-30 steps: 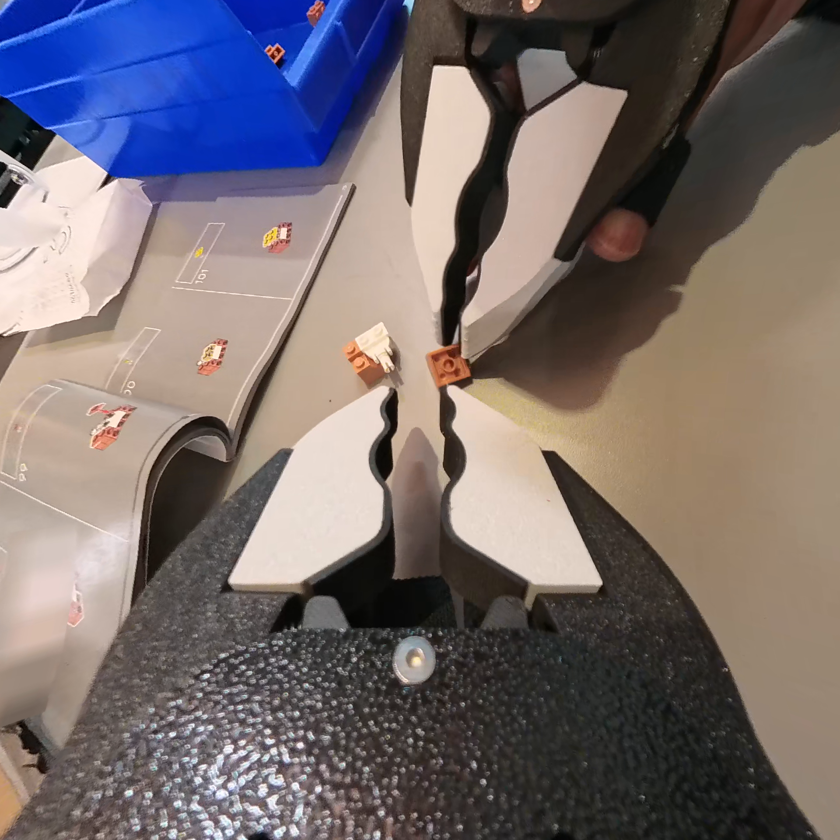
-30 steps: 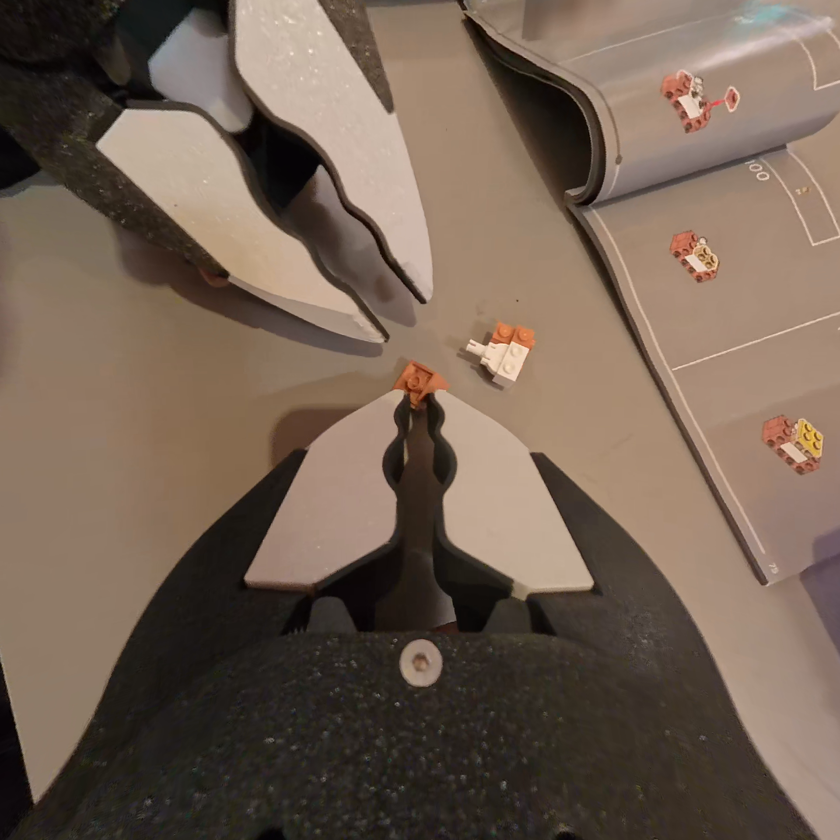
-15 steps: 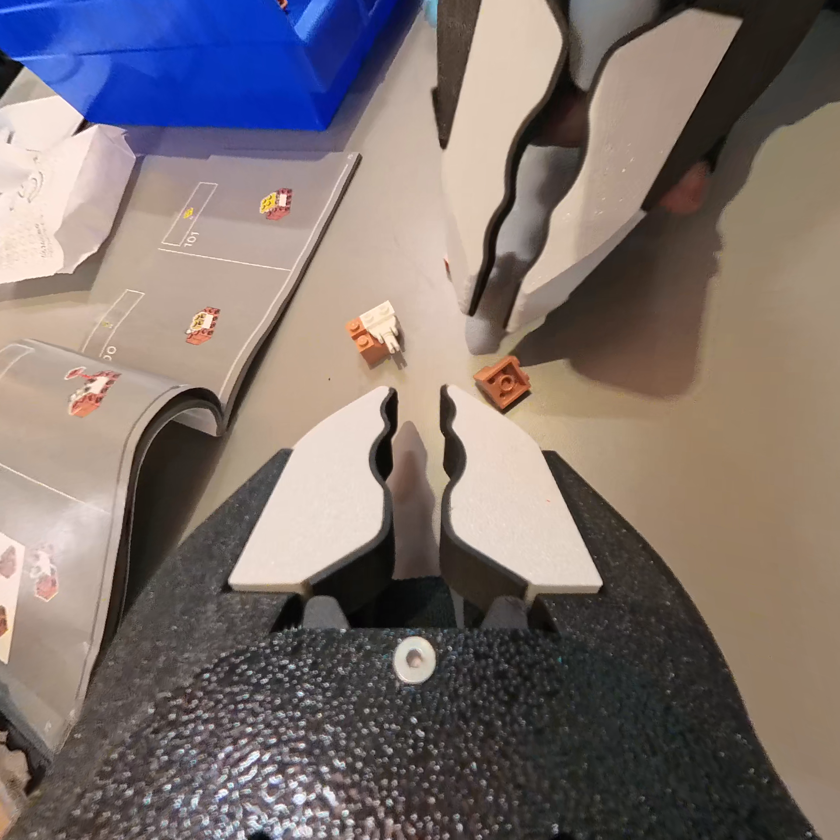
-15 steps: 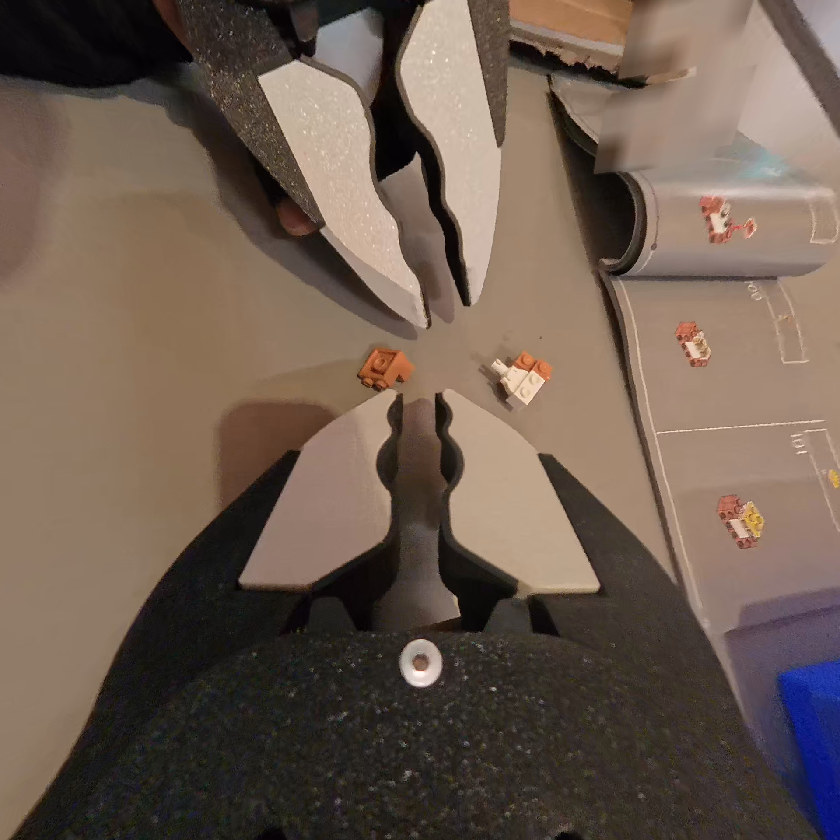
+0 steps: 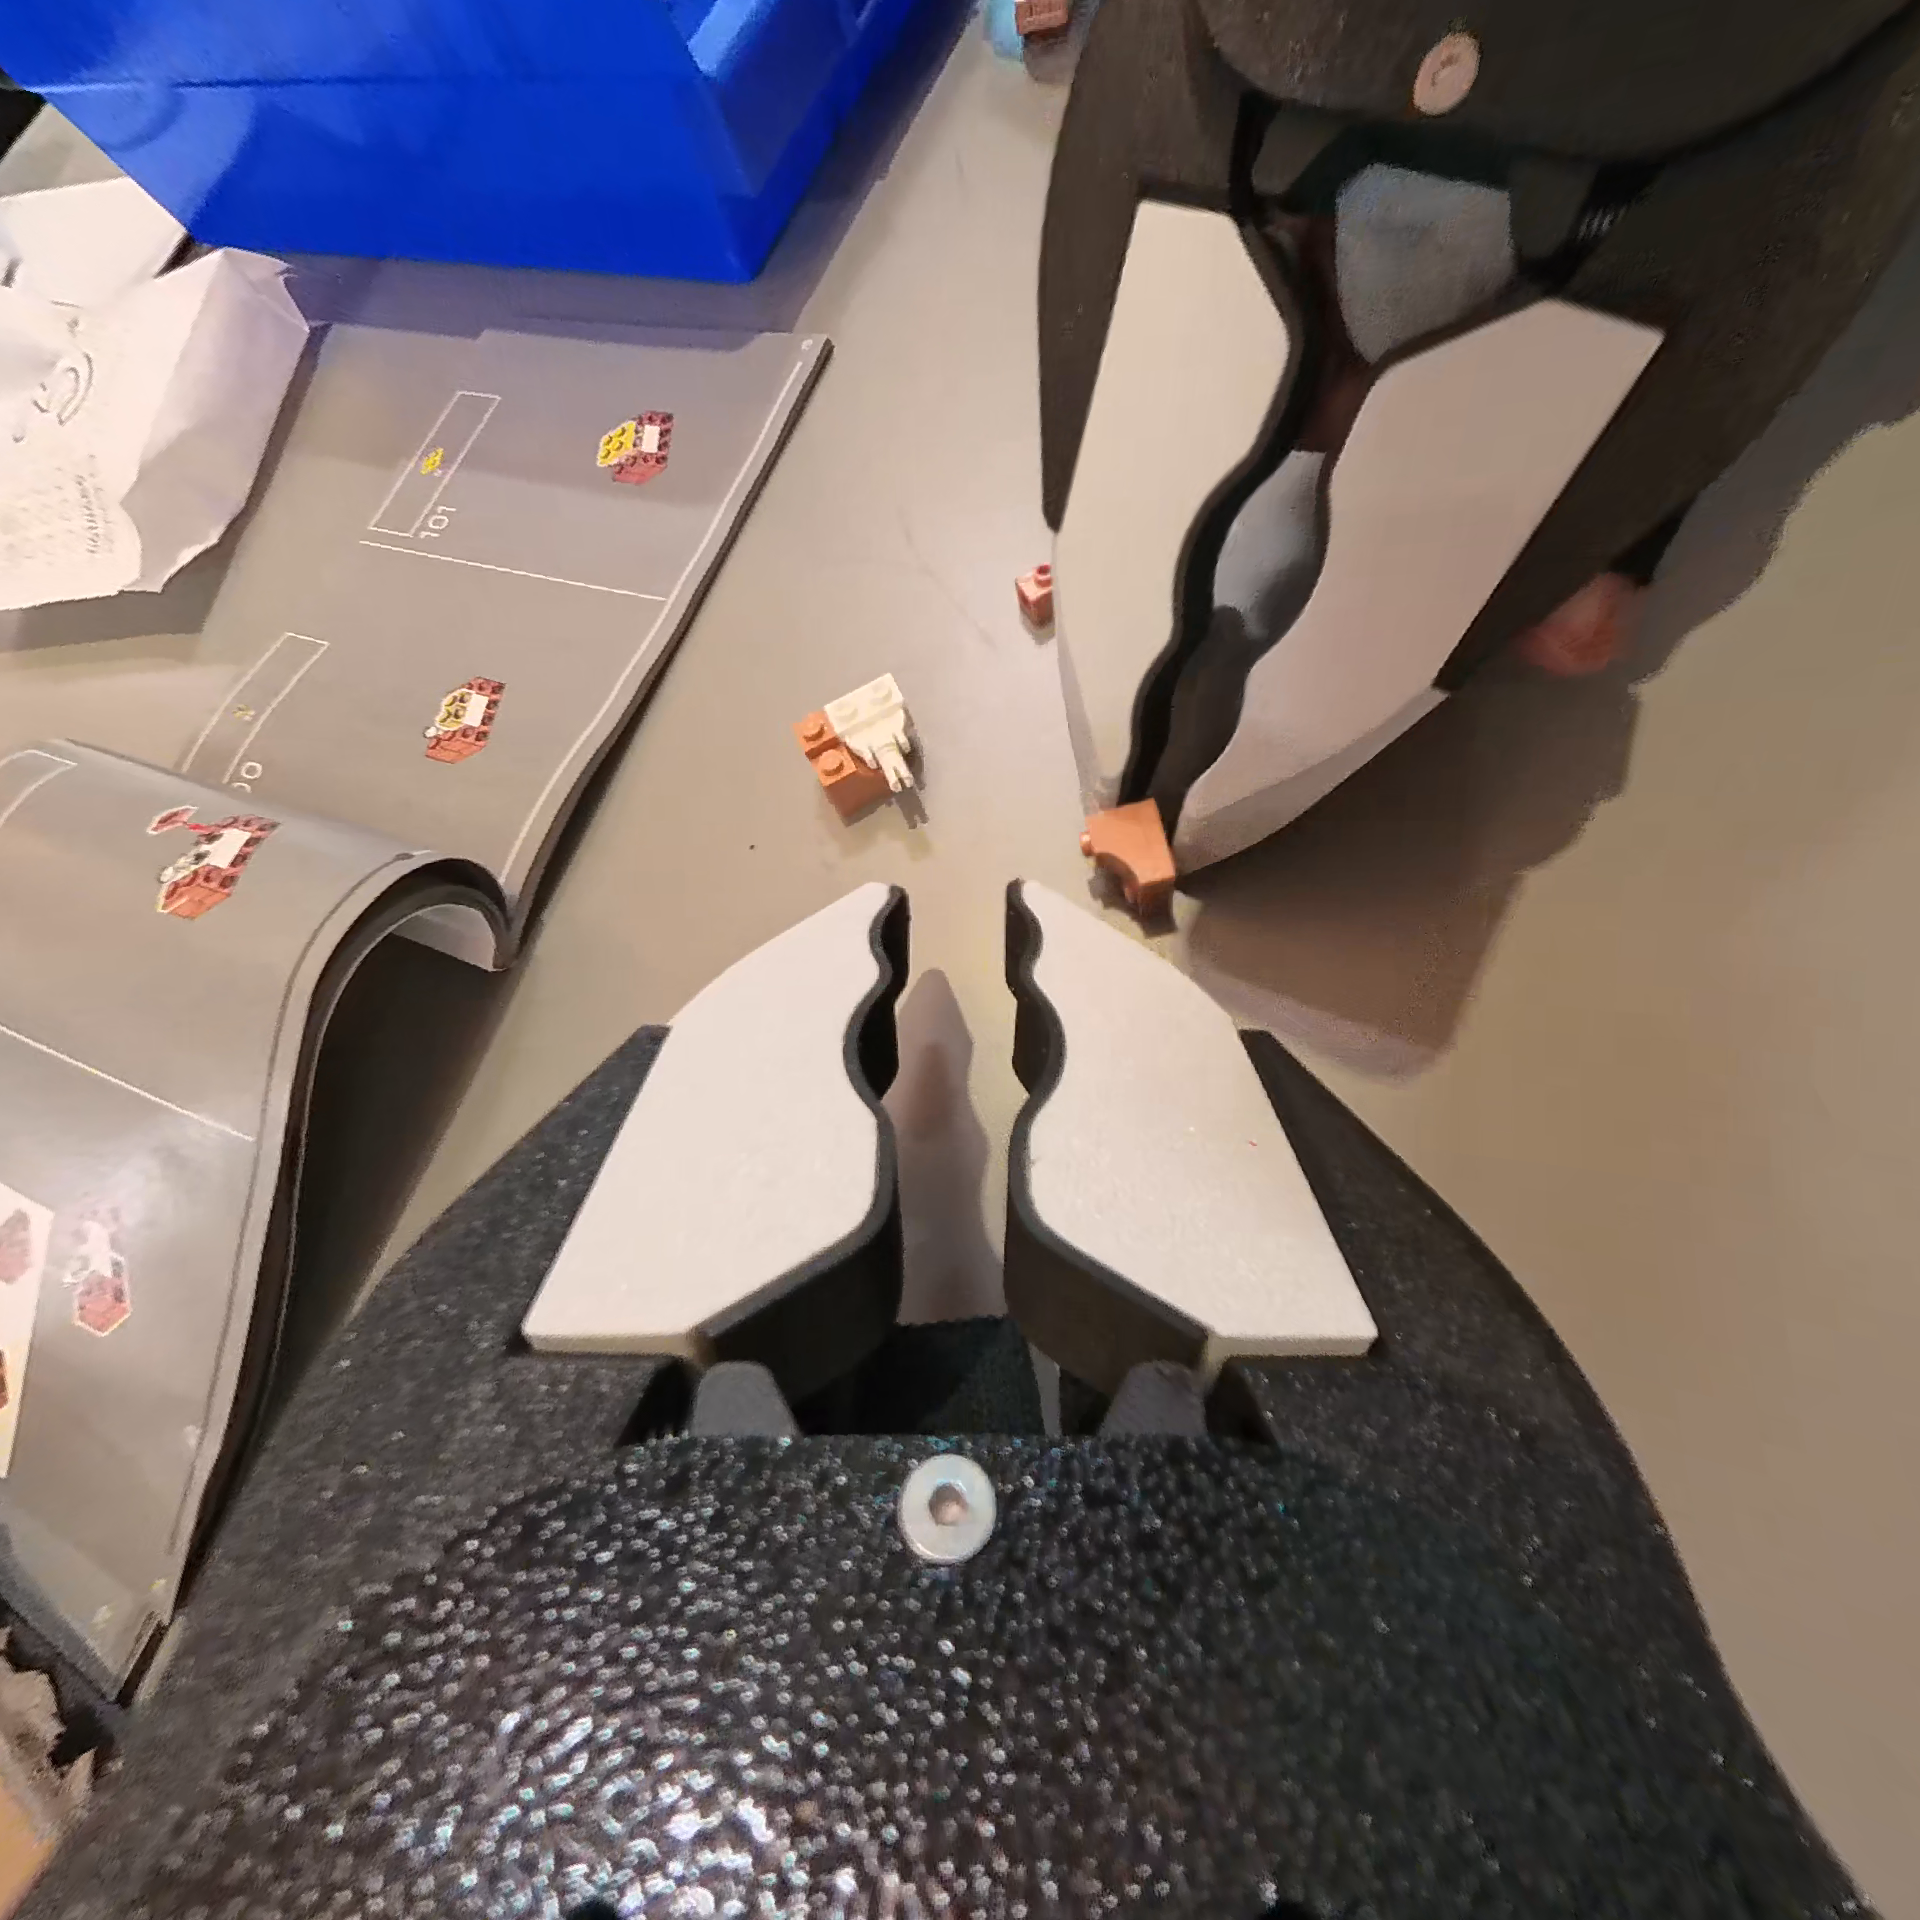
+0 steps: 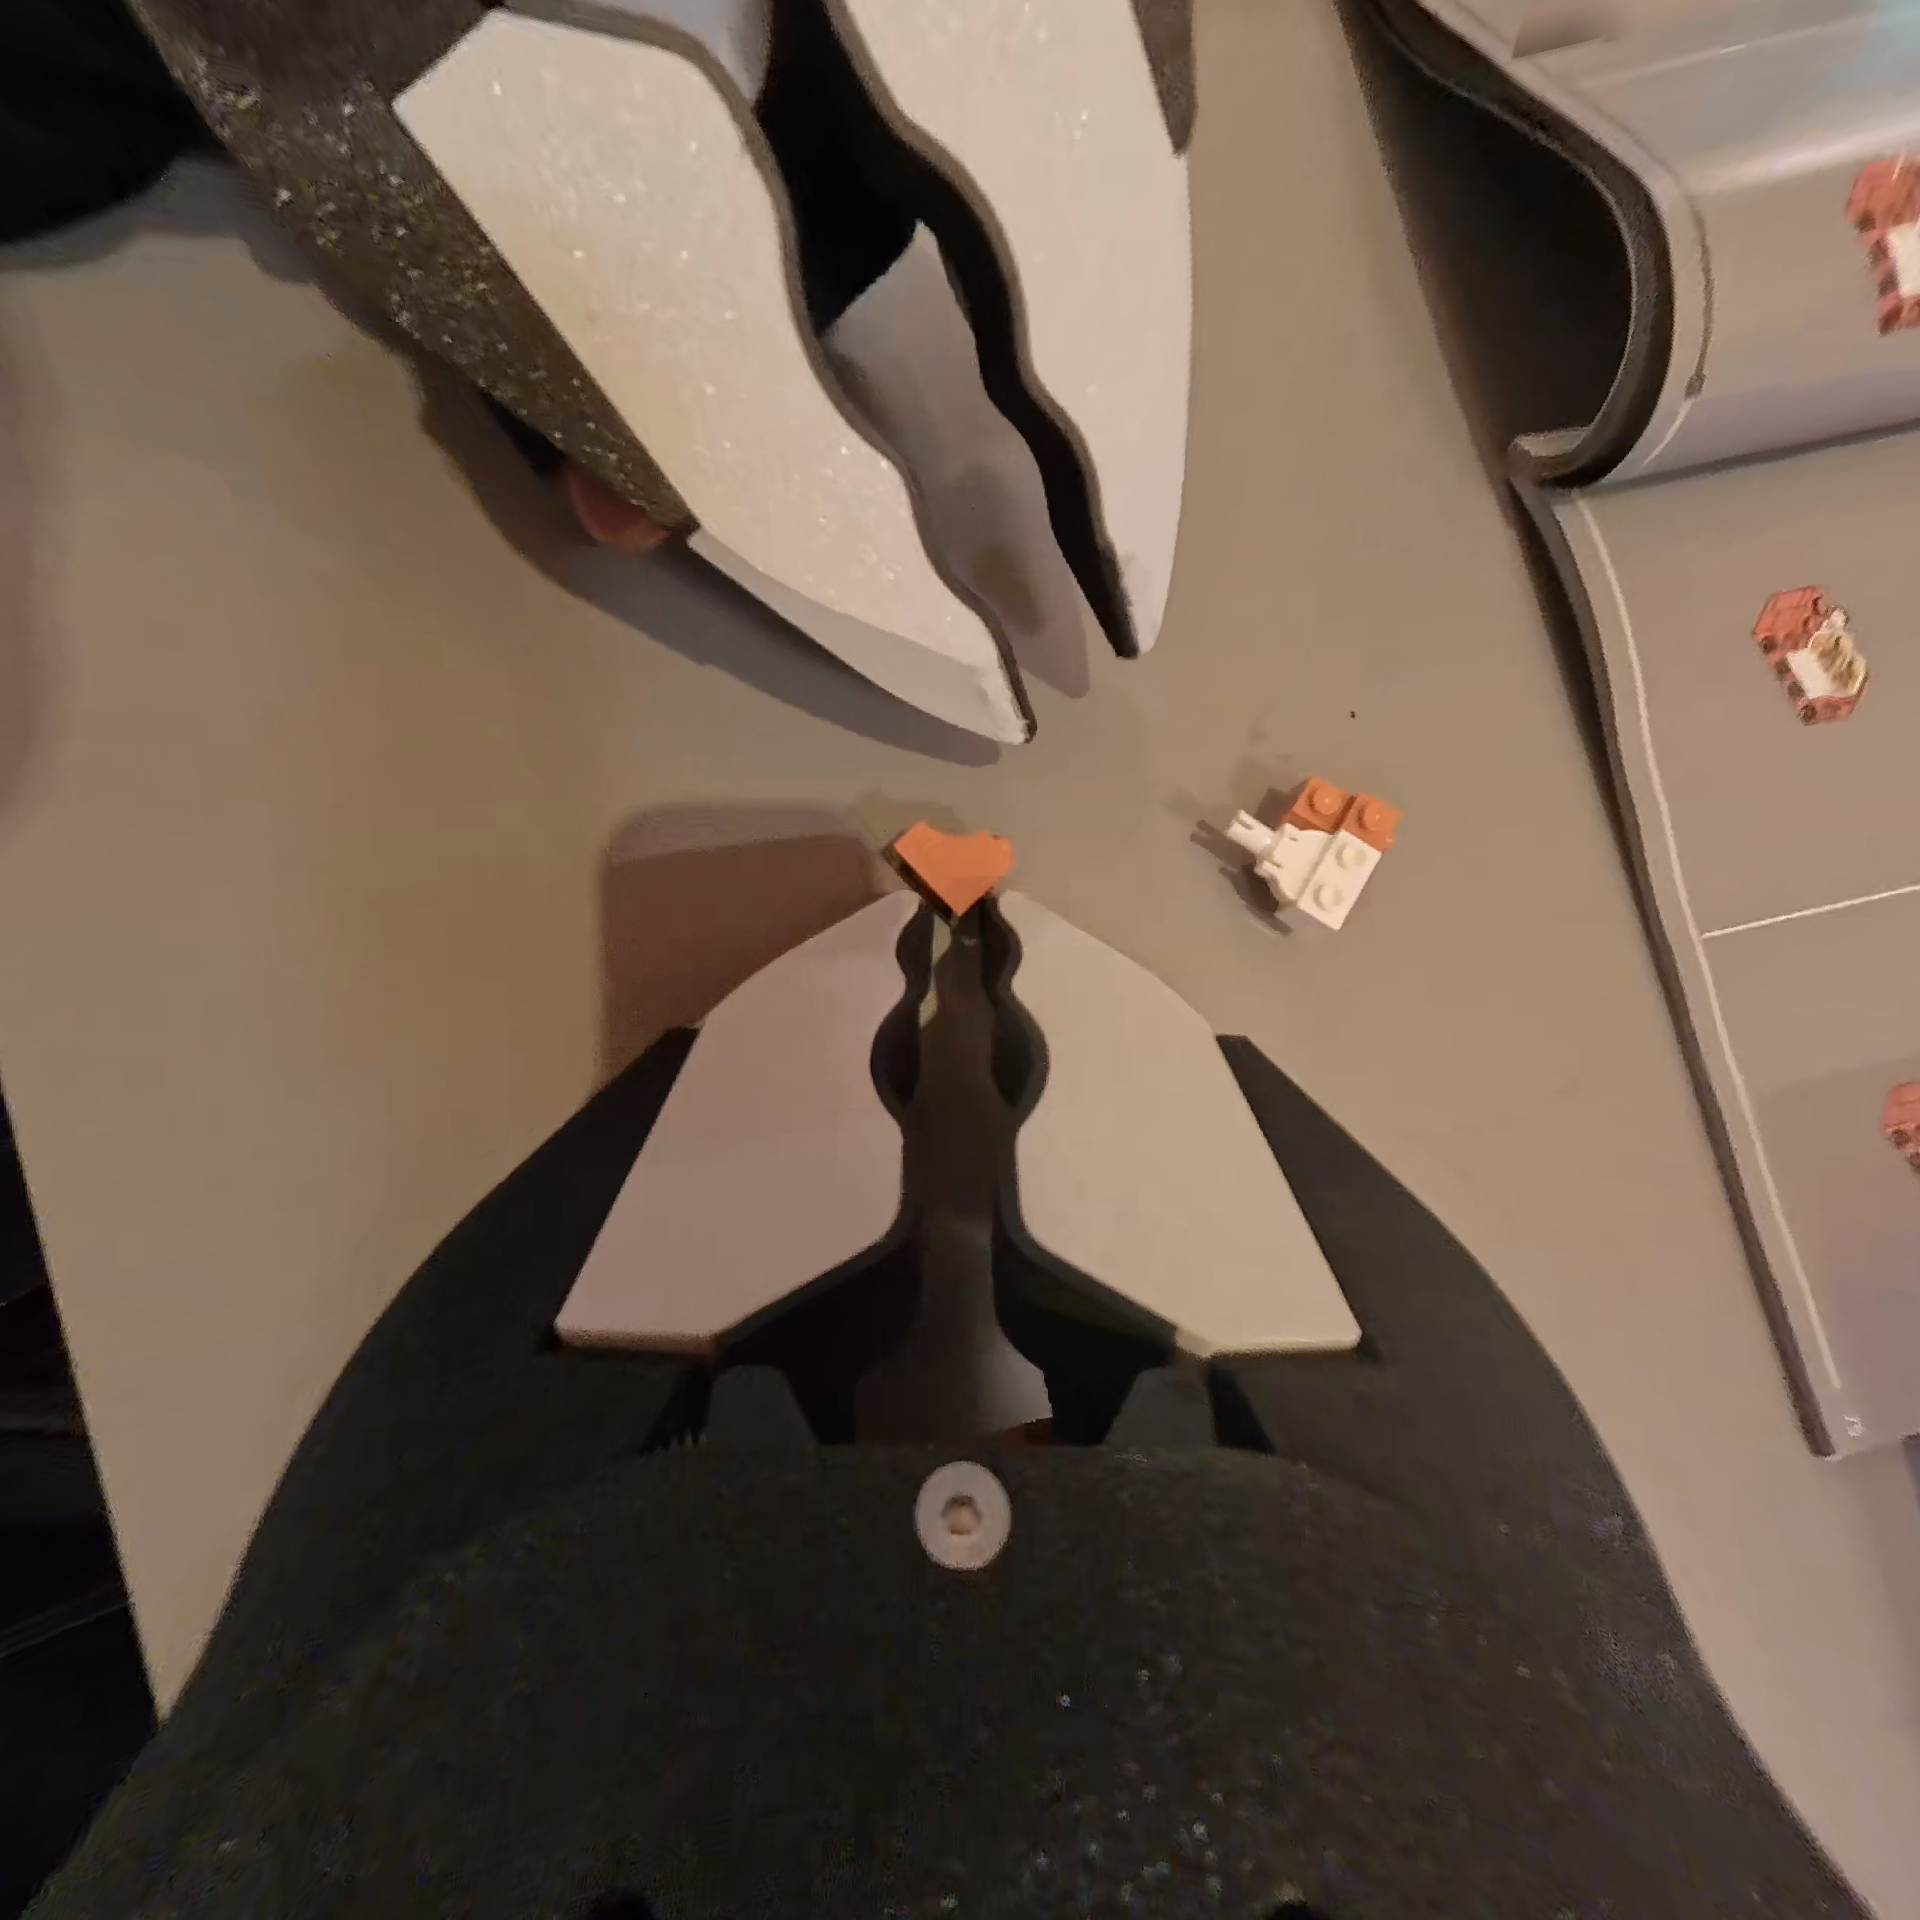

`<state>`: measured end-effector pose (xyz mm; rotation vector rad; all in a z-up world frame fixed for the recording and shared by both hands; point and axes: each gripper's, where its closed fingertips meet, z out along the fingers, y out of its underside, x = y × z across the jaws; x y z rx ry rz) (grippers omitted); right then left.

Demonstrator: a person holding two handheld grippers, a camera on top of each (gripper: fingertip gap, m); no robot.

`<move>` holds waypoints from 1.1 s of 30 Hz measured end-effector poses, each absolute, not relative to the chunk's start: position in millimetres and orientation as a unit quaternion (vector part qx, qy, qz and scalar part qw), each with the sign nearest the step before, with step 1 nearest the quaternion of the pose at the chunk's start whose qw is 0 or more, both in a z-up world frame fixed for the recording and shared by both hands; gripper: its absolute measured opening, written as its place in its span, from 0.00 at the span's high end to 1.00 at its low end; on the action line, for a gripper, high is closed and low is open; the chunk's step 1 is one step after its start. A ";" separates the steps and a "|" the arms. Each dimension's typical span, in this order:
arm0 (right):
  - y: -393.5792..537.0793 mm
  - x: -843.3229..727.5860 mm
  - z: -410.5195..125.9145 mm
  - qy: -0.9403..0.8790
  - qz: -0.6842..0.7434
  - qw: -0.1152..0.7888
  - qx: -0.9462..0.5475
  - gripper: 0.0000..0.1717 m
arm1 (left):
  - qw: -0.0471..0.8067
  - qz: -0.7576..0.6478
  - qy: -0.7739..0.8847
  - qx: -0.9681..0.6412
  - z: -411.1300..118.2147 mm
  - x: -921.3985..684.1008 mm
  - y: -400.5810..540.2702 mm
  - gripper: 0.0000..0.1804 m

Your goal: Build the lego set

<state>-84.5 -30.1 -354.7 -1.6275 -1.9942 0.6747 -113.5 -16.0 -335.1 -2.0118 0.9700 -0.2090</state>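
Note:
My right gripper point(image 6: 956, 909) is shut on a small brown brick point(image 6: 954, 860), pinched by one corner at the very fingertips, low over the grey table point(image 6: 312, 831). The left wrist view shows the same: the right gripper point(image 5: 1158, 826) has the brown brick point(image 5: 1132, 847) at its tips. My left gripper point(image 5: 954, 899) is open and empty, its tips just left of that brick. In the right wrist view the left gripper point(image 6: 1075, 686) hangs just beyond the brick. A small assembly of brown and white bricks point(image 5: 857, 748) lies on the table close by, and it also shows in the right wrist view point(image 6: 1314, 857).
An open grey instruction booklet point(image 5: 468, 582) lies left of the assembly, also in the right wrist view point(image 6: 1766, 831). A blue bin point(image 5: 468, 114) stands behind it, with crumpled white paper point(image 5: 104, 416) at far left. One more small brown brick point(image 5: 1036, 592) lies beside the right gripper. The grippers' ends are close to 4 centimetres from one another.
The right gripper held the brown brick, opened and left it lying on the table, then shut on it once more by a corner. The left gripper stayed open and shifted slightly.

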 end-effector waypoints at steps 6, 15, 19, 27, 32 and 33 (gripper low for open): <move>-28.3 -88.1 -341.3 -0.763 0.238 0.330 -0.503 0.97 | 0.423 -0.118 0.385 -0.812 -336.0 -107.4 -21.6 0.91; -9.2 -92.0 -318.7 -0.748 0.176 0.487 -0.415 0.97 | 0.406 -0.276 0.310 -0.814 -320.8 -88.0 -29.3 0.90; -5.1 -91.1 -331.5 -0.763 0.107 0.498 -0.398 0.97 | 0.426 -0.253 0.302 -0.814 -316.2 -85.4 -20.8 0.91; -11.3 -90.8 -339.3 -0.781 0.069 0.496 -0.373 0.96 | 0.408 -0.187 0.341 -0.826 -332.0 -83.7 -19.7 0.94; -18.0 -82.1 -340.1 -0.790 0.108 0.460 -0.391 0.92 | 0.395 -0.126 0.420 -0.807 -343.4 -86.7 -24.1 0.95; -18.0 -79.6 -340.3 -0.791 0.116 0.452 -0.397 0.91 | 0.393 -0.117 0.437 -0.800 -345.2 -86.5 -25.9 0.95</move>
